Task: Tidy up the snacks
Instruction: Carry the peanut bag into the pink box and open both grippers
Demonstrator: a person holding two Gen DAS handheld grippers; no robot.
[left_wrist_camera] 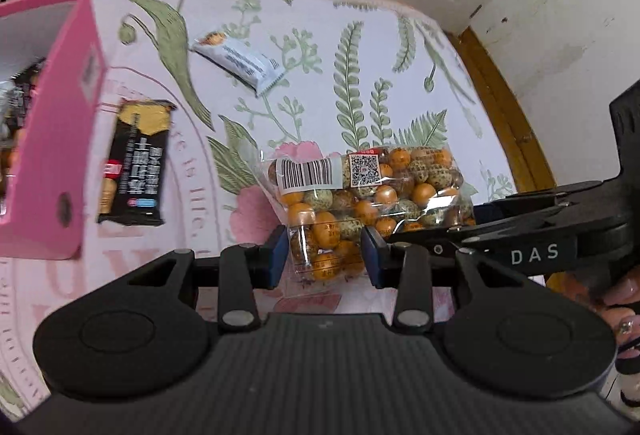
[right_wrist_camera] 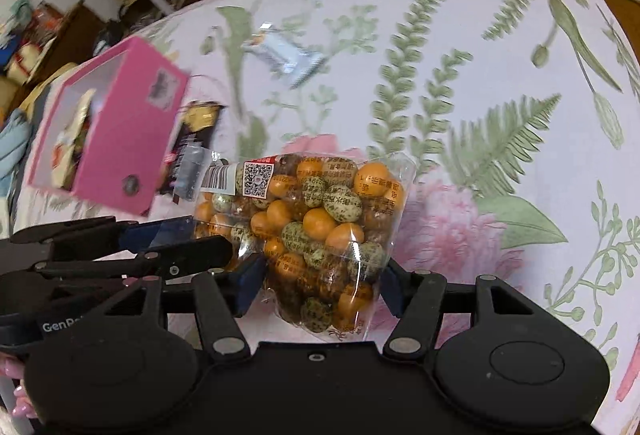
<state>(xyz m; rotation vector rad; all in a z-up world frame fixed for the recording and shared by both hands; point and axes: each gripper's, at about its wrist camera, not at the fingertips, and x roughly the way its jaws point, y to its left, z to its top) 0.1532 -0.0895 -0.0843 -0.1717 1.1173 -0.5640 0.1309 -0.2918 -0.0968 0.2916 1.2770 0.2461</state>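
A clear bag of orange and speckled green coated nuts [left_wrist_camera: 360, 195] [right_wrist_camera: 320, 219] hangs just above the flowered tablecloth [left_wrist_camera: 400, 55]. My left gripper [left_wrist_camera: 325, 259] is shut on the bag's lower left end, its blue pads pressing the plastic. In the right wrist view the left gripper [right_wrist_camera: 208, 237] comes in from the left onto the bag's barcode end. My right gripper [right_wrist_camera: 320, 287] stands open around the bag's other corner, and its pads look just clear of the plastic. In the left wrist view the right gripper [left_wrist_camera: 436, 225] reaches in from the right.
A pink box [left_wrist_camera: 52, 155] [right_wrist_camera: 120, 139] with snacks inside stands at the left. A black snack packet [left_wrist_camera: 136, 163] [right_wrist_camera: 196, 131] lies beside it, and a white wrapped bar [left_wrist_camera: 240, 61] [right_wrist_camera: 284, 55] lies farther back. The table's wooden edge [left_wrist_camera: 500, 95] runs along the right.
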